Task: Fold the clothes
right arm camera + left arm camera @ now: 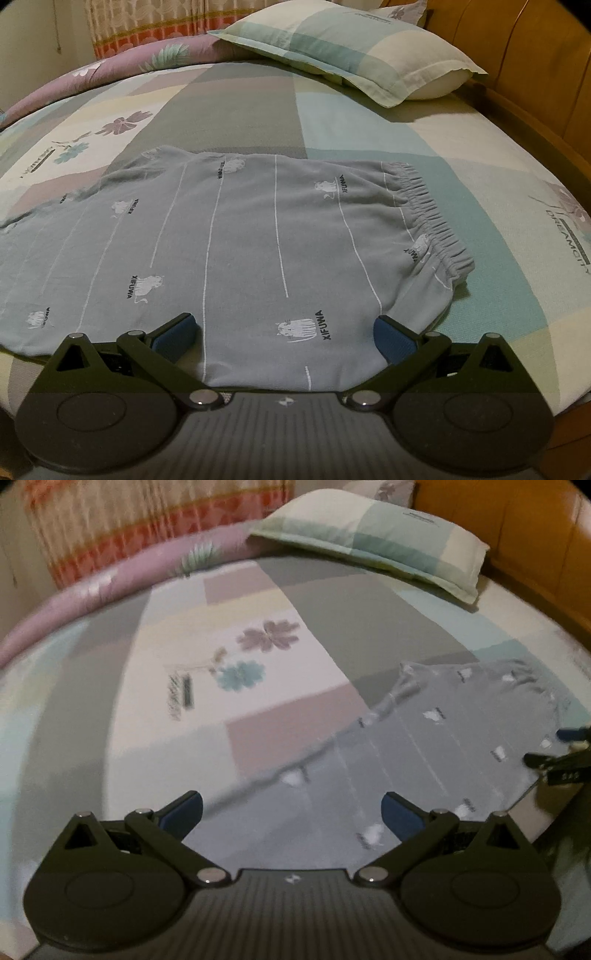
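Left hand-held gripper (291,810): blue-padded fingers (184,810) spread wide apart, empty, poised over the near edge of the grey shorts (424,746). Left wrist view blurred; contact with the cloth not determinable. Right hand-held gripper (286,332): fingers likewise spread apart, nothing clamped, straddling the near hem of the shorts close to the waistband end; also seen at the right edge of the left wrist view (557,753).

Grey shorts: spread flat on the bed (369,122), printed with thin white lines, small white cats and "XIFUWA" lettering. Elastic waistband (432,218) gathered, toward the right; leg ends toward the left. Bed covered in a patchwork sheet with flower prints. Pillow (343,48) at the far side near the wooden headboard (535,59). Purple quilt (122,66) rolled along the far left edge, patterned curtain (129,524) behind.
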Demonstrator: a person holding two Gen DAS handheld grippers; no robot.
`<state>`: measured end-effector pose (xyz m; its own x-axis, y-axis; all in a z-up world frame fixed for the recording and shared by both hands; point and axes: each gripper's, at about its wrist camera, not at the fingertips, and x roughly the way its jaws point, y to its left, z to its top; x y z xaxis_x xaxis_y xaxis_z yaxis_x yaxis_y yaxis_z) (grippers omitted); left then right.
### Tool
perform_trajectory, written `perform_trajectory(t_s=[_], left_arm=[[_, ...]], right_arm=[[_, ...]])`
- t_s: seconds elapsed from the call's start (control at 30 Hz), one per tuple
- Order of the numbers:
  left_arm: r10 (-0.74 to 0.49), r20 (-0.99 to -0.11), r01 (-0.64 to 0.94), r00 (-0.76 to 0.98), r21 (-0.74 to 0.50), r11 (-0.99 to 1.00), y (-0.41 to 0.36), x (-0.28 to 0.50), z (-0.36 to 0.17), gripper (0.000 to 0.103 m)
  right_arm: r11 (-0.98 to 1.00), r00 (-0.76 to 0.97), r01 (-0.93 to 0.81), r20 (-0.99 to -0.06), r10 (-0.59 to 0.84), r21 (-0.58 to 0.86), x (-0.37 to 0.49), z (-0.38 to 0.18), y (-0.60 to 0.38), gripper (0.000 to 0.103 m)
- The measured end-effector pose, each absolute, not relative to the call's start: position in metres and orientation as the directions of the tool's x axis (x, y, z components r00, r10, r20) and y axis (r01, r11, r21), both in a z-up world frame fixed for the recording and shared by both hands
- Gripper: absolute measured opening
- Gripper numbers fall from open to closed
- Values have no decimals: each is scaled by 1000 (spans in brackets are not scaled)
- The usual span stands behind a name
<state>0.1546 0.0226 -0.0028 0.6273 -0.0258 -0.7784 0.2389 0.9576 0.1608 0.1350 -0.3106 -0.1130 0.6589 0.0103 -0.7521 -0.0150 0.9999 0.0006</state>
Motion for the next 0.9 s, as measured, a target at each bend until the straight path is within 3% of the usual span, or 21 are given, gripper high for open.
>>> perform_trajectory(t_s=[0.23, 0.67, 0.83, 0.9], left_arm=[[16, -777, 279, 629, 245, 928, 33, 158, -7, 102], [-2, -834, 266, 552, 174, 948, 80, 130, -100, 102], [-76, -856, 232, 512, 52, 971, 107, 115, -100, 102], [-32, -844, 234, 535, 112, 966, 113, 114, -94, 102]], right_arm=[[1000, 653, -20, -757, 11, -3, 135, -113, -310, 103], [1000, 638, 11, -770, -20, -17, 140, -113, -306, 103], [1000, 635, 22, -772, -31, -21, 142, -113, -305, 103], [999, 637, 23, -770, -32, -22, 142, -113, -305, 103]])
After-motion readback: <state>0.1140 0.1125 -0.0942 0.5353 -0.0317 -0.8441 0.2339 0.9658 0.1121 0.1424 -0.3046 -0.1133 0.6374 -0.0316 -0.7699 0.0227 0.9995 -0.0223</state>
